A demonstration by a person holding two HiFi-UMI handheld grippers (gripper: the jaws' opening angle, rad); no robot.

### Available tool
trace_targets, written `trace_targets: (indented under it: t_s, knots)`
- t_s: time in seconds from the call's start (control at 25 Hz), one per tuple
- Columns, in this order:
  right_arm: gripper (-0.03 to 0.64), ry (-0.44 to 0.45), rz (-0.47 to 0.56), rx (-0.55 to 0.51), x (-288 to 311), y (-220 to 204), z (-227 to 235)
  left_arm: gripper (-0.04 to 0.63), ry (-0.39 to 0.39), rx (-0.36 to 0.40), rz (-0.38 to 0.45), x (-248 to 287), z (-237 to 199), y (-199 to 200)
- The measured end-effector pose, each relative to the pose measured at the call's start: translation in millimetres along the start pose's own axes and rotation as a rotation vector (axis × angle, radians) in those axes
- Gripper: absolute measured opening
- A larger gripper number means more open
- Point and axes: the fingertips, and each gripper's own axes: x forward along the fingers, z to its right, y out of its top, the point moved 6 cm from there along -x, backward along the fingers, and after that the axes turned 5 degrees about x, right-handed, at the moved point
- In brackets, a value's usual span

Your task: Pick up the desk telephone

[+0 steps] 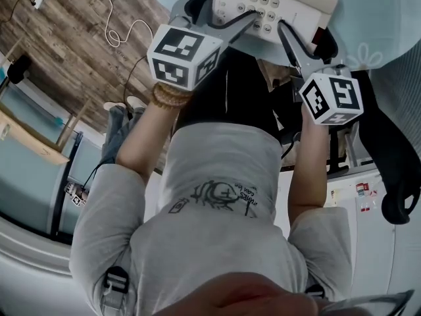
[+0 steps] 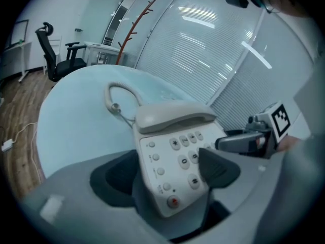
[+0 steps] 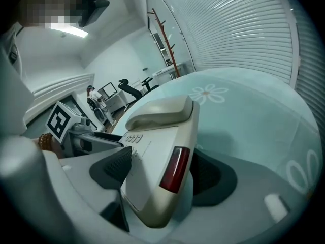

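Ready to grab the phone [image 1: 273,5]
It sits at the surface's [image 1: 375,12] near edge, between the wide-open fingers [image 2: 218,169] of the left gripper [image 2: 167,174] and right gripper [image 3: 162,174], not gripped yet. Squeeze both ends evenly, then lift flat.

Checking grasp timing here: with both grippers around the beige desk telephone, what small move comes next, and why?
Probably close both grippers. The left gripper and right gripper each straddle an edge of the beige desk telephone, jaws apart, pads apparently not pressing, while it rests on the pale blue table.
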Motion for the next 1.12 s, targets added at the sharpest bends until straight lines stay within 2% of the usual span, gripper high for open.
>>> trace_targets:
  t_s: [0.2,0.56,0.84,1.12]
  knots:
    - [0.360,0.005,-0.003,0.003,-6,-1,2,0.376,-0.006,0.001,0.007,0,8,0]
    - [0.350,-0.024,0.002,0.009,-13,2,-9,0.376,0.009,0.044,0.002,-8,13,7]
    - [0.350,-0.011,0.030,0.025,-35,22,-26,0.374,0.026,0.075,0.022,-33,27,33]
    - [0.350,0.012,0.085,0.016,-64,60,-53,0.376,0.056,0.111,0.073,-73,44,75]
